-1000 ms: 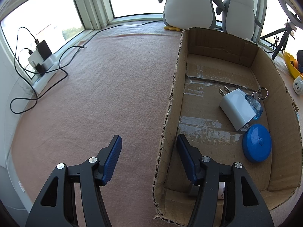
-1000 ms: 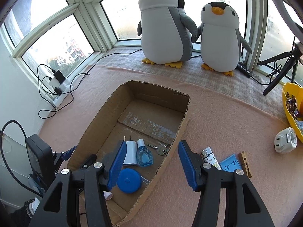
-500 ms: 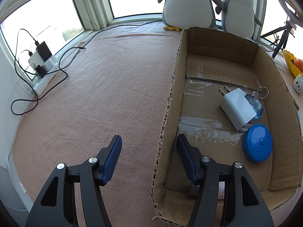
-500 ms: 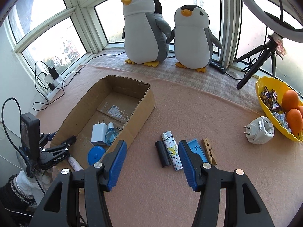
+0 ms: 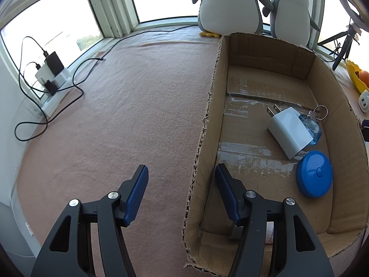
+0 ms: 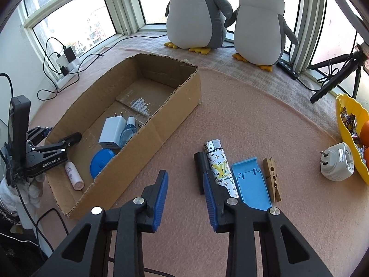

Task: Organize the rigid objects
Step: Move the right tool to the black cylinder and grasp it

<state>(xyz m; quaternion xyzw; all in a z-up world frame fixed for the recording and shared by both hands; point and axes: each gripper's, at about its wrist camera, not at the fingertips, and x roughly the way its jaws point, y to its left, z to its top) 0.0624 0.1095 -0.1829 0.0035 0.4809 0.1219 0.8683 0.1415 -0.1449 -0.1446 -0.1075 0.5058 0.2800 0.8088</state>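
Left claw (image 5: 182, 191): jaws apart, nothing between them. It straddles the near left wall of the open brown cardboard box (image 5: 207, 124), one finger outside over the pink felt-covered counter (image 5: 115, 115), the other inside the box.

Box contents, left wrist view: white USB wall charger with two prongs (image 5: 289, 132) lying flat; small clear blue bottle (image 5: 312, 129) touching its right side; metal key ring (image 5: 320, 112) just beyond the bottle; round blue disc-shaped case with centre button (image 5: 314, 176) just beside the charger's near end. Right wrist view adds a small pink-and-white tube (image 6: 73, 175) in the near corner of the box.

Right claw (image 6: 185, 190): jaws apart, empty, over the counter to the right of the box. Its right finger overlaps the near ends of the black cylindrical lighter (image 6: 200, 165) and the white monogram-printed lighter (image 6: 219, 164), which lie side by side, touching. Next to them, in a row: blue plastic rectangular holder (image 6: 250, 182), then wooden clothespin (image 6: 272, 177).

White round plug adapter (image 6: 336, 164) sits well right, beside the yellow bowl (image 6: 343, 110). Two plush penguins (image 6: 258, 23) stand on the windowsill.
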